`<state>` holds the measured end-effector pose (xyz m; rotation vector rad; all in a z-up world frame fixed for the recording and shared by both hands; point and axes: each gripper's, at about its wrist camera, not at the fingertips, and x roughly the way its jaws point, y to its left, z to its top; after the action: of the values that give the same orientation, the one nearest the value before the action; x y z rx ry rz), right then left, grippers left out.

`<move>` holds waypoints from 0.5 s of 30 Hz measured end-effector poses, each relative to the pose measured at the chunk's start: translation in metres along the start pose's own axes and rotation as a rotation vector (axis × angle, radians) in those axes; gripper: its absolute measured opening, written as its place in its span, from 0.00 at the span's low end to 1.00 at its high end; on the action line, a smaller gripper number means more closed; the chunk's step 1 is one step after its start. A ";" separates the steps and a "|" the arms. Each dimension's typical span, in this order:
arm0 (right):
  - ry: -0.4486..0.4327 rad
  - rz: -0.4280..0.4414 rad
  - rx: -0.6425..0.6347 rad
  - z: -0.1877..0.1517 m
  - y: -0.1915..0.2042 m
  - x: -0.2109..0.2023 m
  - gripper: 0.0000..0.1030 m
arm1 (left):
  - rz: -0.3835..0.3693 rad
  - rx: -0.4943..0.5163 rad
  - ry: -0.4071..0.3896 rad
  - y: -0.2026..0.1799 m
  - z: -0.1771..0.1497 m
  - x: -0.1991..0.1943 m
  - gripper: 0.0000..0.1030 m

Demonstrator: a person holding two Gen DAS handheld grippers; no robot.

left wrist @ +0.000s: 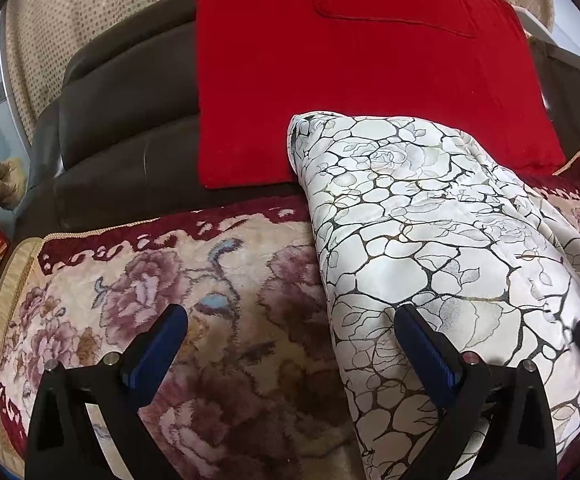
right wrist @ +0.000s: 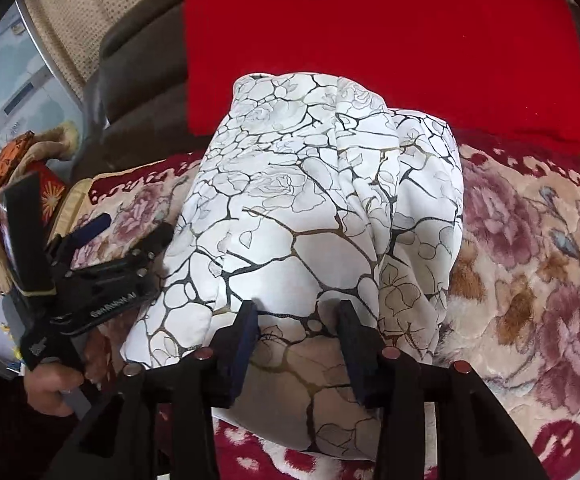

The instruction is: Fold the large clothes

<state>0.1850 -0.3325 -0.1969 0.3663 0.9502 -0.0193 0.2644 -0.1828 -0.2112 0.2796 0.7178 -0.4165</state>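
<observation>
The white, crackle-patterned silky garment [right wrist: 298,216] lies bunched on the floral plush sofa cover [right wrist: 530,264]. It looks light, slippery and limp; grip hems. Right gripper [right wrist: 298,320] straddles its near edge, fingers parted; left gripper [left wrist: 290,320] spread wide beside it.

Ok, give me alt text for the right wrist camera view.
The right gripper, jaws open, straddles a folded white garment with a black crackle pattern on a floral blanket. A red cloth lies behind; the left gripper is at left.

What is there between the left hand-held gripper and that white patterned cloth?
Nothing visible. The left hand-held gripper is open, beside the white garment with black crackle lines; one finger already overlaps its edge, the other is over the floral plush cover.
</observation>
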 end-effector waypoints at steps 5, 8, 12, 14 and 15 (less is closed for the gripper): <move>-0.049 0.051 0.013 0.030 -0.001 -0.016 0.44 | 0.011 -0.082 0.005 0.016 0.006 0.005 0.99; -0.067 -0.003 0.014 0.065 0.000 -0.013 0.44 | 0.032 -0.139 0.008 0.027 0.010 0.011 0.99; -0.065 -0.003 0.075 0.118 -0.006 0.012 0.47 | 0.065 -0.143 0.026 0.029 0.012 0.023 0.99; -0.060 0.013 0.110 0.141 -0.009 0.030 0.47 | 0.063 -0.135 0.034 0.026 0.012 0.027 0.99; -0.057 0.014 0.133 0.153 -0.013 0.042 0.47 | 0.060 -0.129 0.038 0.025 0.012 0.029 0.99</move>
<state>0.3283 -0.3869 -0.1537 0.4925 0.8922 -0.0803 0.3025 -0.1734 -0.2197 0.1872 0.7680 -0.3075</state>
